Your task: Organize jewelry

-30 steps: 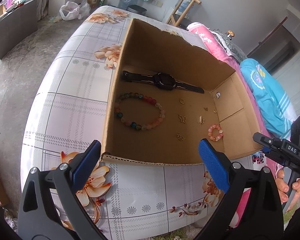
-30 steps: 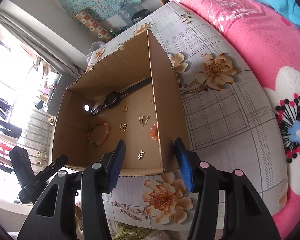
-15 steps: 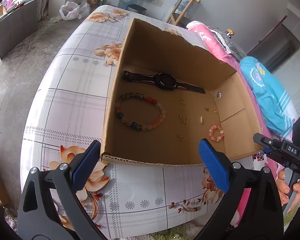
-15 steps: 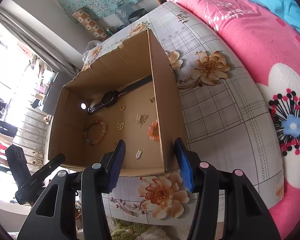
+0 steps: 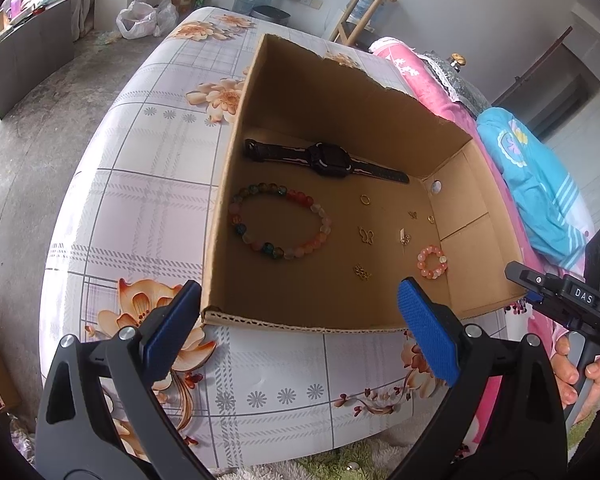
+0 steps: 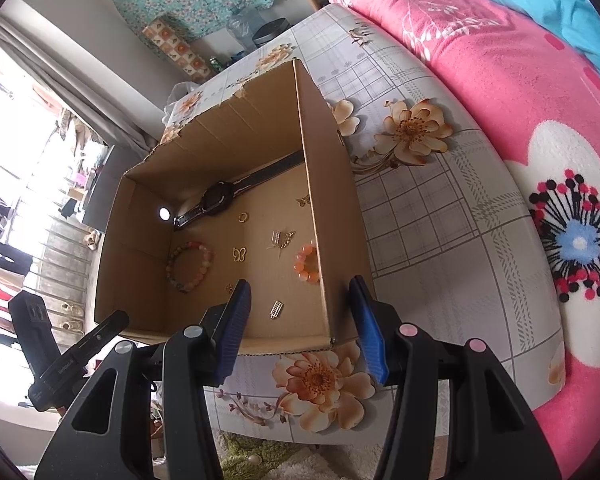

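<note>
An open cardboard box (image 5: 300, 326) stands on the floral table (image 5: 148, 200). Inside lie a black watch (image 5: 328, 160), a large multicoloured bead bracelet (image 5: 268, 250), a small pink bead ring (image 5: 420, 260), a gold butterfly charm (image 5: 366, 236) and several other small gold pieces. My left gripper (image 5: 300, 312) hovers open before the box's near wall, with nothing held. In the right wrist view my right gripper (image 6: 300, 292) is open over the box's near right corner (image 6: 332, 220), touching nothing. The watch (image 6: 218, 200), bracelet (image 6: 184, 287) and pink ring (image 6: 302, 264) show there too.
A pink flowered blanket (image 6: 520, 80) and blue cloth (image 5: 540, 184) lie on a bed right of the table. A hand (image 5: 572, 368) holds the right tool at that edge. Bare floor (image 5: 28, 140), a plastic bag (image 5: 144, 16) and a wooden stand (image 5: 360, 12) lie beyond.
</note>
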Available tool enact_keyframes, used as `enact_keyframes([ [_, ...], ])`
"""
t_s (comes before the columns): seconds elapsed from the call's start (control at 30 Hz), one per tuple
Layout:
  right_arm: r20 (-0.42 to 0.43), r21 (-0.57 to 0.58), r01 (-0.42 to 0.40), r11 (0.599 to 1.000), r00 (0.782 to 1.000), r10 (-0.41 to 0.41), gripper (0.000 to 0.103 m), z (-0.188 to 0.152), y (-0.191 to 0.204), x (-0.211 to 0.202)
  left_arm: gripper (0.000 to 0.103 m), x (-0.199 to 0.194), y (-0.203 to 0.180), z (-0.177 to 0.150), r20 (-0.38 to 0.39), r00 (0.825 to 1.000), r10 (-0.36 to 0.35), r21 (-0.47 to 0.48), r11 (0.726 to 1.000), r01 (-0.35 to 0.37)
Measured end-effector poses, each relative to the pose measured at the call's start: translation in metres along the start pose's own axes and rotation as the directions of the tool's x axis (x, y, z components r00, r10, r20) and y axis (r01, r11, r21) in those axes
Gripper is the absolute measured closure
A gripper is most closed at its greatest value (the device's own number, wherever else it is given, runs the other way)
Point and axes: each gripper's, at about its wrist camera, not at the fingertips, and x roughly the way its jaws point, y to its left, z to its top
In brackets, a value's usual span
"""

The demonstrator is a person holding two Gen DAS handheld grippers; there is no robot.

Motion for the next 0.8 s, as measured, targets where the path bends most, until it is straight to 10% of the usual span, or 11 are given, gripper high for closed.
enact_keyframes([
  [0.8, 0.078, 0.000, -0.085, 0.996, 0.993, 0.085, 0.052, -0.032, -0.014, -0.014, 0.009, -0.020, 0.003, -0.028, -0.020, 0.999, -0.038, 0.004, 0.999, 0.039],
])
